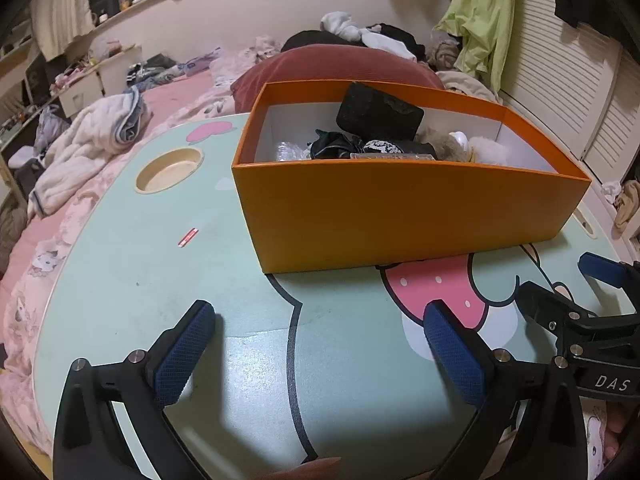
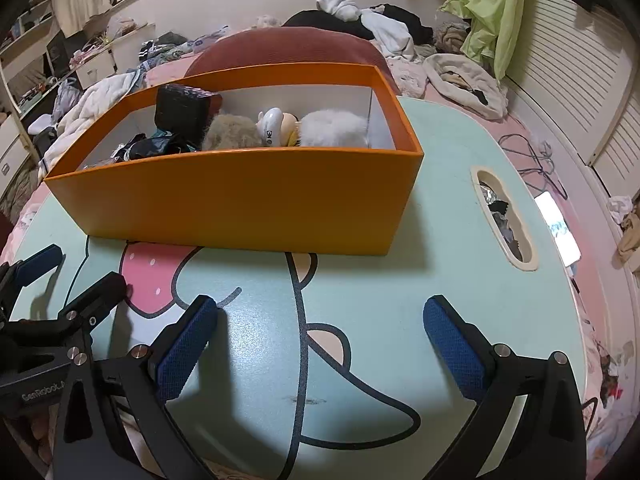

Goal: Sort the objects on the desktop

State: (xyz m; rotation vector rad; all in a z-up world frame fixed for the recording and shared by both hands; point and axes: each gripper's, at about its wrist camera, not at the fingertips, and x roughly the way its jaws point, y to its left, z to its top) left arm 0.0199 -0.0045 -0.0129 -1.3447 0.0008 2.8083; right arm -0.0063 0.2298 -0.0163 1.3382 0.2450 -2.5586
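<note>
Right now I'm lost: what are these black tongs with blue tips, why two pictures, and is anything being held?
They are two hand-held grippers, one in each of a person's hands, each with a camera looking along its fingers. One picture is from the left gripper, the other from the right gripper. Both are open and hold nothing. Below is a mint cartoon-printed table set over a bed. On it stands an orange box filled with a black pouch, fluffy toys and other small things. A small red strip lies loose on the table.

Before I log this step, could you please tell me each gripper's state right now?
Left gripper: open, holding nothing.
Right gripper: open, holding nothing.
</note>
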